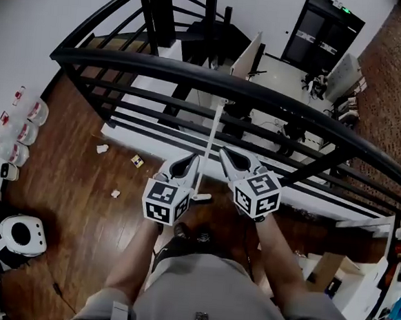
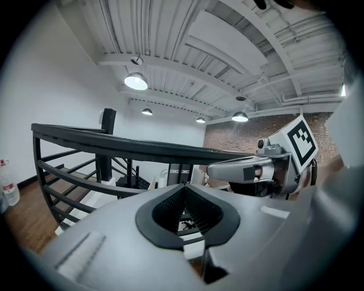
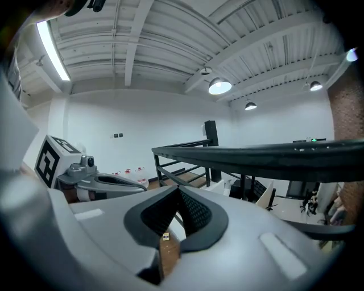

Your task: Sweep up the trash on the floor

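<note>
Centre frame, before black railing: left hand-held gripper and right hand-held gripper both pressed together, empty. Trash on wooden floor, left of centre: crumpled paper, small yellow box. White pole between them, likely broom handle. Sweeping not begun; next: spread jaws, clamp pole.

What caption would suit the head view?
Left gripper and right gripper, jaws shut and empty, side by side before a black railing; trash scraps lie unswept on the wooden floor.
</note>
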A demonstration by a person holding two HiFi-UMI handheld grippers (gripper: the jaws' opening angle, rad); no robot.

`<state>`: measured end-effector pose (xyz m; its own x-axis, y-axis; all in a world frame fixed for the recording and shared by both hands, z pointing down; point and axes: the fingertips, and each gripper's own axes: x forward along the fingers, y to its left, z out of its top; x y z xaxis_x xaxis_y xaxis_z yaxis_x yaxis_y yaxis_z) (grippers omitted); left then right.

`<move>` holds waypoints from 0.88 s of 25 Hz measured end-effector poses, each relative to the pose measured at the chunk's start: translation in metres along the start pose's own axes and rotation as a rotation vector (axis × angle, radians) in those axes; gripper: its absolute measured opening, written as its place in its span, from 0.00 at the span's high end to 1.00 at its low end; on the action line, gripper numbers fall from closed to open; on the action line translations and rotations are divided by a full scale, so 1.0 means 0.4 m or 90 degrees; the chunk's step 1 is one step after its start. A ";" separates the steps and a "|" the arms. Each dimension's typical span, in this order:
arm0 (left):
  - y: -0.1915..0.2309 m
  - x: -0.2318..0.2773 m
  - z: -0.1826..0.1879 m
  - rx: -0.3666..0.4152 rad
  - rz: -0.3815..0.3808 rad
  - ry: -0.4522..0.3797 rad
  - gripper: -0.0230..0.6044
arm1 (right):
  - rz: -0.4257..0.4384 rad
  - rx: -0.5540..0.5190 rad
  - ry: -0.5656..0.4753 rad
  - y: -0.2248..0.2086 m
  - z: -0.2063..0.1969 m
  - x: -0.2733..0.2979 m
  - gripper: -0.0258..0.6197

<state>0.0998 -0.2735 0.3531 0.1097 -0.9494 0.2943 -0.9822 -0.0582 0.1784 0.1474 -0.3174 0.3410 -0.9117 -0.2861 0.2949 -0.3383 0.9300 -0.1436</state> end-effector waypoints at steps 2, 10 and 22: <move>0.015 0.031 -0.007 -0.005 0.002 0.005 0.95 | -0.002 0.000 0.008 -0.033 -0.007 0.034 0.96; 0.103 0.152 -0.074 -0.032 0.003 0.039 0.95 | -0.033 0.003 0.062 -0.188 -0.075 0.193 0.96; 0.237 0.244 -0.251 -0.079 0.025 0.113 0.95 | -0.053 0.014 0.135 -0.380 -0.213 0.462 0.64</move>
<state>0.0329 -0.3407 0.4932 0.1082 -0.8802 0.4621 -0.9613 0.0258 0.2743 0.0501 -0.4920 0.4977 -0.8119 -0.3051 0.4977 -0.4177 0.8992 -0.1302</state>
